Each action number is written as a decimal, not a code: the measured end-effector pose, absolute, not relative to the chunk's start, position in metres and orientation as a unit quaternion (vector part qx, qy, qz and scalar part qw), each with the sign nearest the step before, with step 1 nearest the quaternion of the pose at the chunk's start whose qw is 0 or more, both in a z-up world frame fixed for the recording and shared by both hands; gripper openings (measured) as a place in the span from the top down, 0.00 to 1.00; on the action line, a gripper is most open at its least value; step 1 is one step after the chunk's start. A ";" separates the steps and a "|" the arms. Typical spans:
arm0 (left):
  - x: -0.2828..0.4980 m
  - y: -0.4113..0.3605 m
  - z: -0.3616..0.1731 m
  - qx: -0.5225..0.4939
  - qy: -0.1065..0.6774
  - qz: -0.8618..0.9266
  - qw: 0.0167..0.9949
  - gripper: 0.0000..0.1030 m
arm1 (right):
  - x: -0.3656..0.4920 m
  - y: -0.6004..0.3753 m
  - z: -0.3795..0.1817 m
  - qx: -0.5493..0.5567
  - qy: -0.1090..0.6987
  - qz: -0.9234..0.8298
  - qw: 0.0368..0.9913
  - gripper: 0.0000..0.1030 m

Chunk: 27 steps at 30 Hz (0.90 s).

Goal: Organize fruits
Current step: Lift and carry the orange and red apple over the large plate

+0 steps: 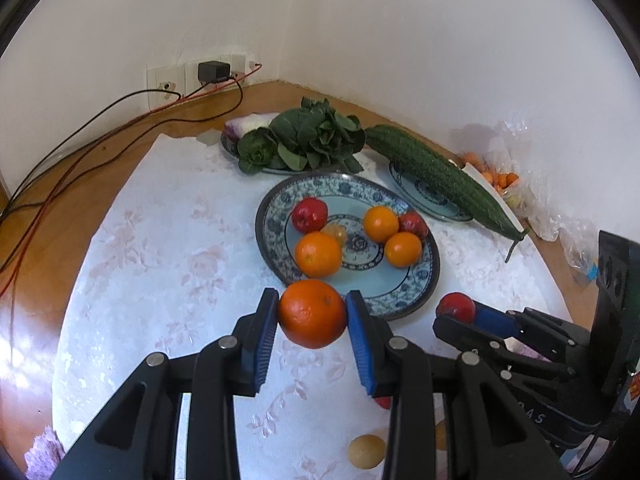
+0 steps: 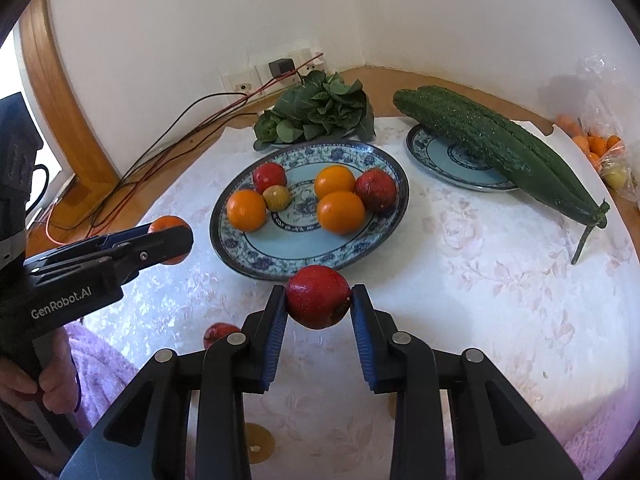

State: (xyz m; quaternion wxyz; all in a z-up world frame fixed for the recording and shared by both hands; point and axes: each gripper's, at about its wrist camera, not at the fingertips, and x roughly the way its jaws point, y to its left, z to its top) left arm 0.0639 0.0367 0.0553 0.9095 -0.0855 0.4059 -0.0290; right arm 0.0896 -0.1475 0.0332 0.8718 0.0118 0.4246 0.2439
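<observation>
My left gripper point(image 1: 313, 312) is shut on an orange point(image 1: 313, 314), held above the cloth just short of the near rim of the blue patterned fruit plate point(image 1: 404, 300). My right gripper point(image 2: 319, 300) is shut on a red apple point(image 2: 318, 297), also just before that plate point(image 2: 280, 256). The plate carries three oranges point(image 2: 341, 212), two red apples point(image 2: 375, 189) and a small yellowish fruit point(image 2: 277, 197). In the right wrist view the left gripper point(image 2: 172, 240) shows at the left with its orange point(image 2: 168, 226). A further red fruit point(image 2: 218, 333) and a tan round fruit point(image 1: 366, 451) lie on the cloth near me.
Behind the fruit plate stand a plate of leafy greens point(image 1: 308, 138) and a plate point(image 2: 448, 160) with two long green gourds point(image 2: 500, 148). A plastic bag of small oranges point(image 1: 500, 178) sits at the right wall. Cables point(image 1: 100, 136) run from a wall socket. A hand point(image 2: 24, 384) holds the left gripper's handle.
</observation>
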 end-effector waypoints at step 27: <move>0.105 0.035 0.066 -0.095 0.405 -0.027 0.909 0.65 | 0.118 -0.154 0.058 0.009 0.400 0.256 0.880 0.68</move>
